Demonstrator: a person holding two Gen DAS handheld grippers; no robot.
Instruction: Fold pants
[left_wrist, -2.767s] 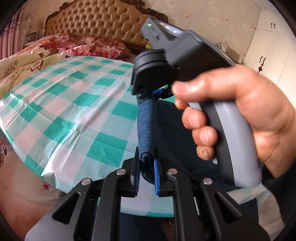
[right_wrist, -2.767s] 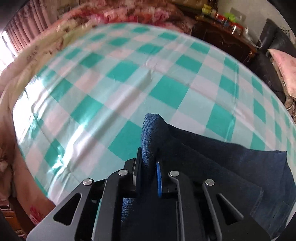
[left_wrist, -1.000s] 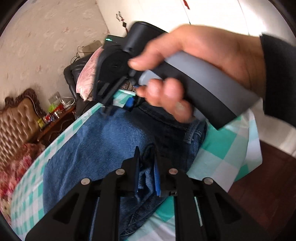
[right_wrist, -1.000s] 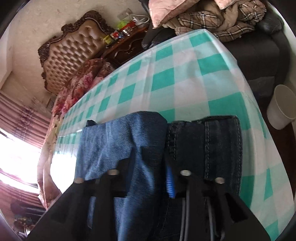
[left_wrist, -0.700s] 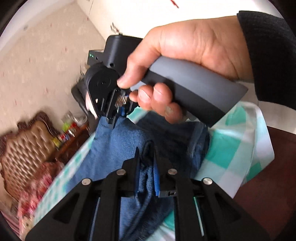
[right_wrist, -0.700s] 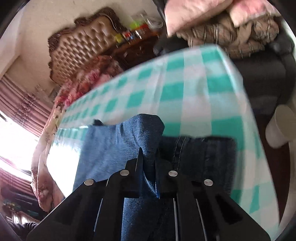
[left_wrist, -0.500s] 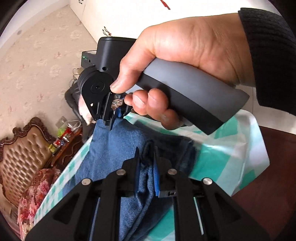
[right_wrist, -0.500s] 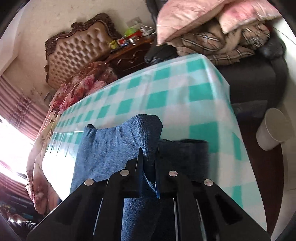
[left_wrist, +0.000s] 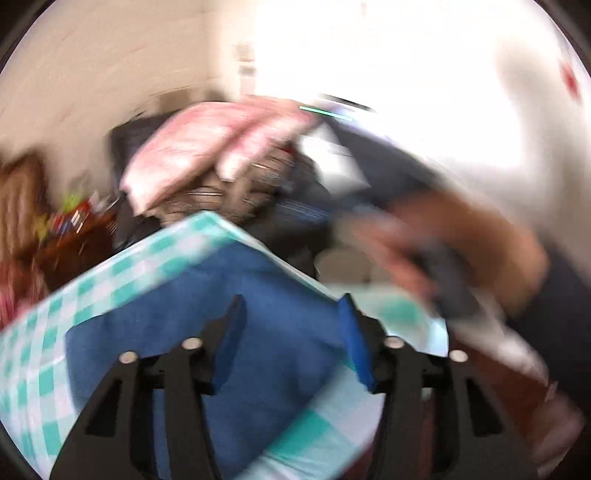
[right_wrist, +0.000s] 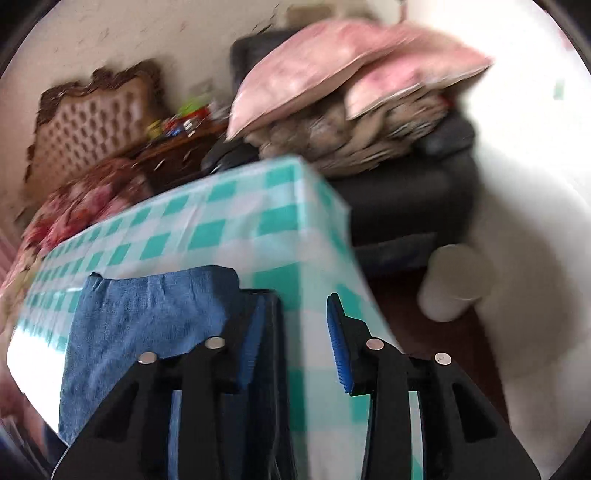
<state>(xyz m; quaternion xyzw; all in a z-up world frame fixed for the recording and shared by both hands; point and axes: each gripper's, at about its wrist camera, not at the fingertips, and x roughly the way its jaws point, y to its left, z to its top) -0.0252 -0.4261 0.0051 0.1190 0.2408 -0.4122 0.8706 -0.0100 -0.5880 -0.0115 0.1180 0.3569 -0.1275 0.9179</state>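
Denim pants (left_wrist: 258, 343) lie folded on the checked tablecloth (right_wrist: 236, 225), and I see them below my left gripper (left_wrist: 290, 336), whose jaws stand wide apart, holding nothing. My right gripper (right_wrist: 295, 339) is likewise spread, the pants just left of it.

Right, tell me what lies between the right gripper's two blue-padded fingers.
Only green-and-white checked tablecloth; the right gripper is open and the folded blue denim pants lie left of the gap, per the right wrist view.
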